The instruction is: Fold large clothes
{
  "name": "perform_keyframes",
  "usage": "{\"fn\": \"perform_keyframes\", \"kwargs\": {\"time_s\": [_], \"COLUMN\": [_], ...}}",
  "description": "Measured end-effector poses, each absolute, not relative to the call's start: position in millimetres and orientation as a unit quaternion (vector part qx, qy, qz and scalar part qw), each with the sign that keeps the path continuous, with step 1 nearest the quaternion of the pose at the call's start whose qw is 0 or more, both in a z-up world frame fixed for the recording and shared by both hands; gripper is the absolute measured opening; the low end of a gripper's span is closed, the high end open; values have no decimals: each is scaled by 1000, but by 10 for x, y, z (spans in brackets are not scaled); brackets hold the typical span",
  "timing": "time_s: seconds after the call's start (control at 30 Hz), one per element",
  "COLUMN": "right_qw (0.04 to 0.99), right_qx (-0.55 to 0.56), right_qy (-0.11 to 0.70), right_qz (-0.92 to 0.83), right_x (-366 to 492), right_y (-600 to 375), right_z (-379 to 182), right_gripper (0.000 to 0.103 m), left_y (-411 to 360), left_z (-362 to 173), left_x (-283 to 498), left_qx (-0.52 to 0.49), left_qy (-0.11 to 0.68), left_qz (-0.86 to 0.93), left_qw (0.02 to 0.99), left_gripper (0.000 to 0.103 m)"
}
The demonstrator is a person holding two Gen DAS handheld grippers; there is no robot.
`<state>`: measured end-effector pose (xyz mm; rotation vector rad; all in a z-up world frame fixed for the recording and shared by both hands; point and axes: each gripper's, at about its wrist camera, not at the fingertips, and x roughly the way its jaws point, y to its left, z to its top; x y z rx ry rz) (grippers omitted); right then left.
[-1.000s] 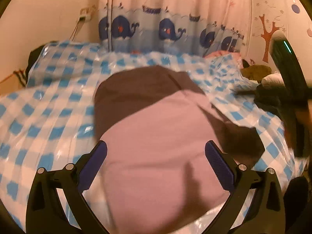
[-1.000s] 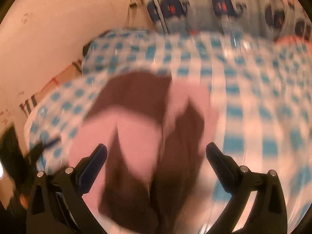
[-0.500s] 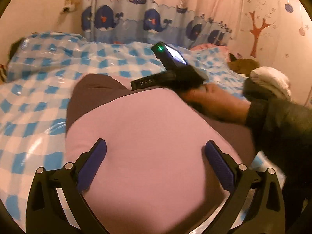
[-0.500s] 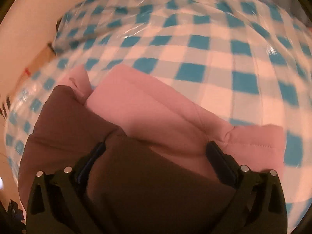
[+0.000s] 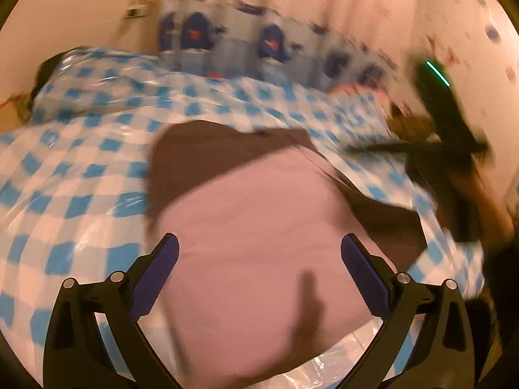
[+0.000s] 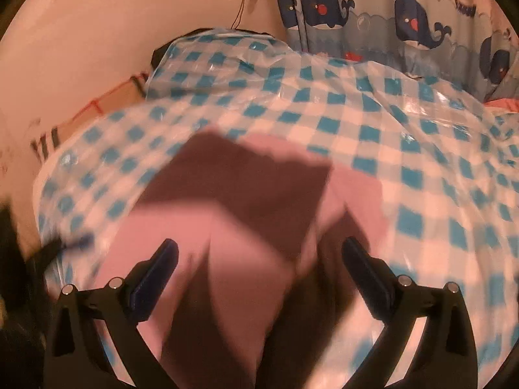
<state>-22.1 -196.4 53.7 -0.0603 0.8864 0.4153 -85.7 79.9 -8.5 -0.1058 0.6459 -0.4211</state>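
Left fingers (image 5: 162,261): spread wide, grasping nothing, above the pink panel.
Right fingers (image 6: 363,267): spread wide, empty.
Garment (image 5: 259,227): pink and brown, folded, flat on the checked sheet (image 5: 81,168).
Whale curtain (image 6: 389,9): behind the bed.
Writing: none readable, blurred.

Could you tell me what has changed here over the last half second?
The right gripper has lifted back off the pink and brown garment, now off to the right in the left view. Both grippers stay open, the left gripper holding nothing. The garment stays folded on the checked cover.
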Motion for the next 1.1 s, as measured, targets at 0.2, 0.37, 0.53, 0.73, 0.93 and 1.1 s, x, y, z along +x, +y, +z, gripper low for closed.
{"fn": "perform_keyframes", "kwargs": {"time_s": [0.2, 0.37, 0.53, 0.73, 0.93, 1.1], "right_qw": [847, 837, 879, 846, 884, 907], "right_qx": [10, 93, 80, 84, 68, 18], "right_qy": [500, 505, 435, 499, 440, 386], "right_qz": [178, 189, 176, 165, 144, 169], "right_x": [-493, -563, -1039, -977, -1401, -1642], "right_y": [-2085, -2291, -2321, -2241, -2296, -2014], "right_z": [-545, -491, -80, -645, -138, 42], "right_gripper": [96, 96, 96, 96, 96, 96], "left_y": [863, 950, 848, 727, 641, 515], "left_z": [-701, -763, -460, -694, -403, -225], "left_x": [-446, -497, -799, -737, -1144, -1397], "left_qx": [-105, -148, -80, -68, 4, 41], "left_qy": [441, 437, 369, 411, 350, 306], "left_qz": [-200, -195, -188, -177, -171, -189], "left_qw": [869, 866, 907, 892, 921, 932], "left_gripper": [97, 97, 97, 97, 97, 97]}}
